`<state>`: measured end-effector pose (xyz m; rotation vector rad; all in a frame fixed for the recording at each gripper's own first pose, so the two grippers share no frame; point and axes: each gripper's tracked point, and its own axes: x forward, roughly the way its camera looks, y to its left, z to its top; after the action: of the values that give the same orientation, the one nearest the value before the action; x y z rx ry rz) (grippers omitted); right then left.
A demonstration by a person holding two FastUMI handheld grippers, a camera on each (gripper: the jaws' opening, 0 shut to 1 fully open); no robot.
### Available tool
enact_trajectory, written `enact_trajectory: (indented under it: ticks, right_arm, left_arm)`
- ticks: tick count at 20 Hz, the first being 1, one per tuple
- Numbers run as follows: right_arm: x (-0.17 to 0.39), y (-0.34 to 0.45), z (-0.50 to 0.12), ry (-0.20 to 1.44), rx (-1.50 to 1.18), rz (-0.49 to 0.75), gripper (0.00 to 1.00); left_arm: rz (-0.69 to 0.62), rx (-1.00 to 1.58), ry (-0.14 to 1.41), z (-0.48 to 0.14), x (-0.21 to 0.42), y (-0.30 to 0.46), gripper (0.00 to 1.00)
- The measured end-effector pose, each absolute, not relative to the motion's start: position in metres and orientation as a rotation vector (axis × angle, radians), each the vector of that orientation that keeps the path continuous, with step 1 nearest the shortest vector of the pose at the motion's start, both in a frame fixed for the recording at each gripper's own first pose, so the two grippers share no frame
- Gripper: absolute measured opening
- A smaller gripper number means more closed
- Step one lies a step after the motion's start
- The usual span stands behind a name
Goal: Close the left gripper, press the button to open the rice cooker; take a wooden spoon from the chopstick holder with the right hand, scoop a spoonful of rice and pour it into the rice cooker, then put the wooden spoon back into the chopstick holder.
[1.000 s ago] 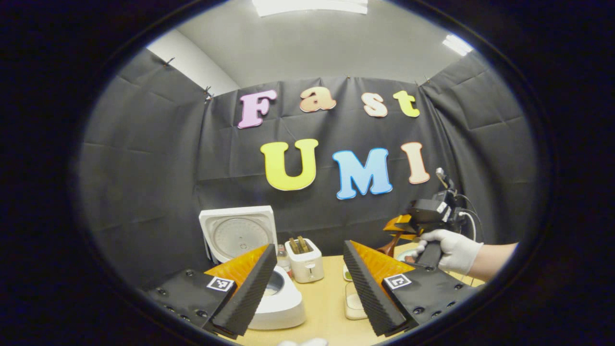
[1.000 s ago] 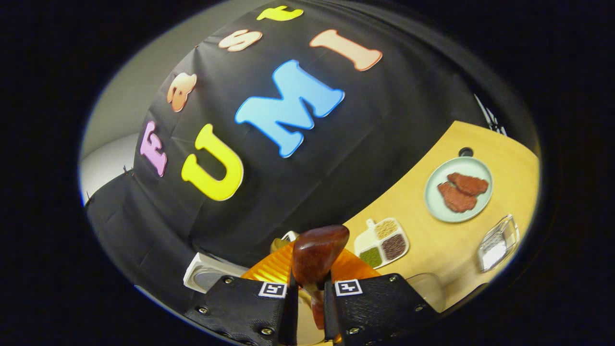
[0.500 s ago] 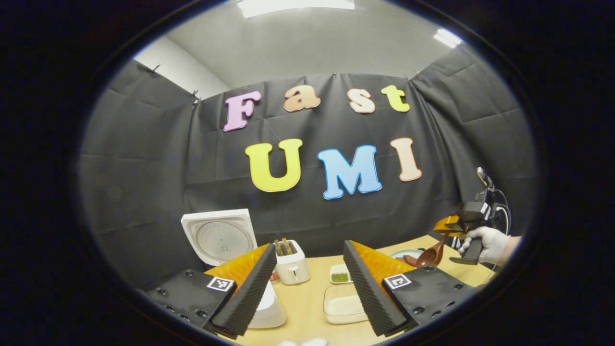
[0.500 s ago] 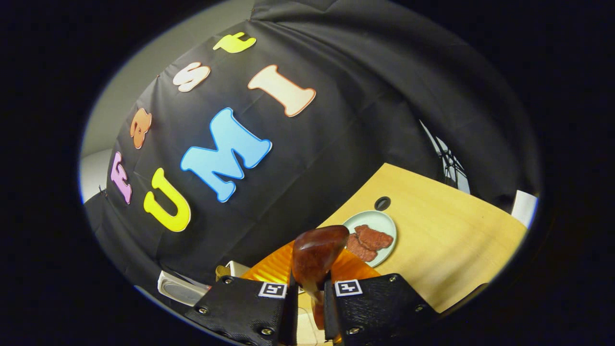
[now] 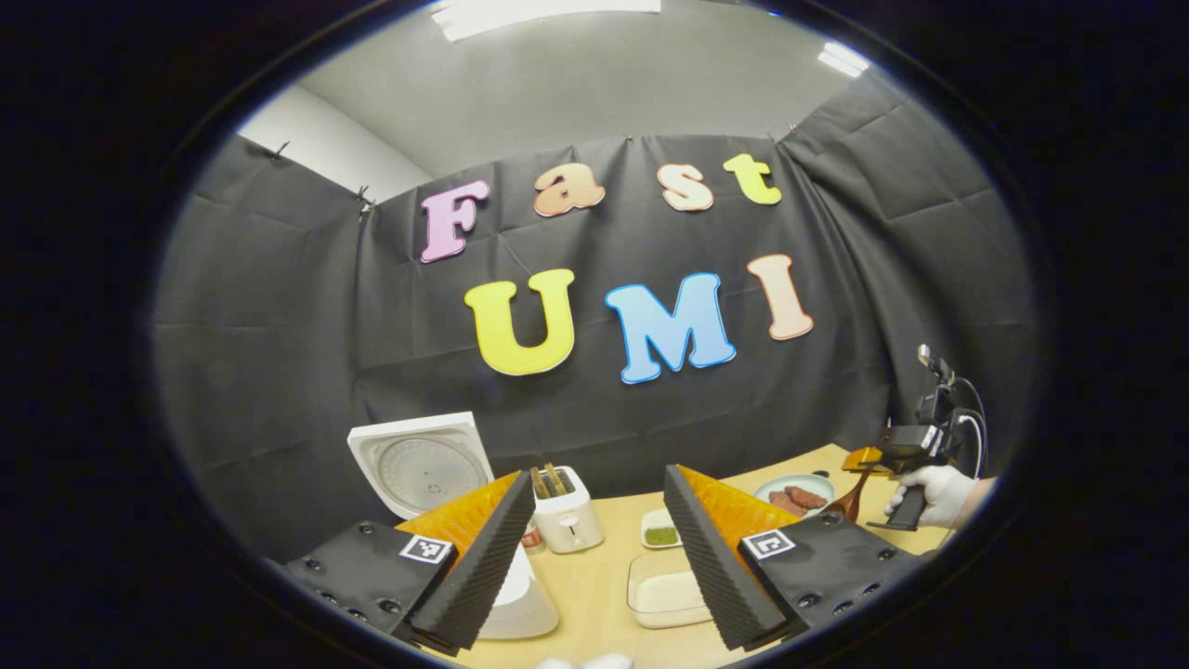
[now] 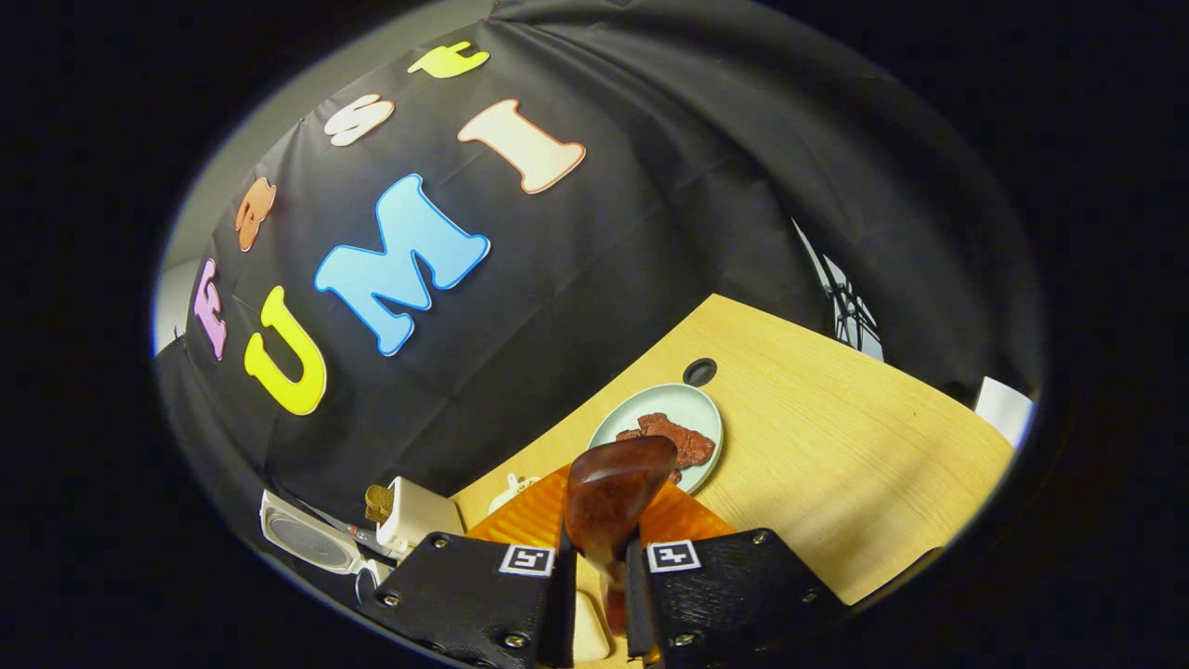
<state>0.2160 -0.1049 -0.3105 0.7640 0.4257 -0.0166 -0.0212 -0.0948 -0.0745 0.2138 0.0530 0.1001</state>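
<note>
Both jaws clamp wooden spoon [image 6: 608, 497].

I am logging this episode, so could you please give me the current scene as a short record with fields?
left gripper: left gripper, open, holding nothing
right gripper: right gripper, shut on the dark brown wooden spoon, bowl end up
rice cooker: white rice cooker on the pale wooden table, round-ribbed lid standing open
rice supply: clear rectangular tub of white rice, in front of the left gripper
nearby: white toaster; pale green plate of reddish meat slices
</note>
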Motion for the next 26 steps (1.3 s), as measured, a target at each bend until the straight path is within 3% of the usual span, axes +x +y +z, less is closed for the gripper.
enact_trajectory:
  ticks: [12,20,21,24,26]
  right_arm:
    - [0.211,-0.105,-0.374,0.498,0.696,-0.115,0.22]
    - [0.208,-0.108,-0.369,0.519,0.689,-0.137,0.26]
    - [0.207,-0.115,-0.361,0.498,0.669,-0.150,0.33]
    - [0.198,-0.136,-0.330,0.447,0.536,-0.192,0.98]
    - [0.194,-0.142,-0.297,0.404,0.439,-0.192,0.98]
  left_arm:
    - [0.075,0.235,0.095,-0.091,-0.016,-0.078,0.96]
    - [0.062,0.230,0.084,-0.084,-0.014,-0.068,0.97]
    - [0.059,0.230,0.082,-0.083,-0.014,-0.068,0.97]
    - [0.051,0.226,0.074,-0.079,-0.015,-0.064,0.99]
    - [0.046,0.219,0.070,-0.077,-0.015,-0.059,0.99]
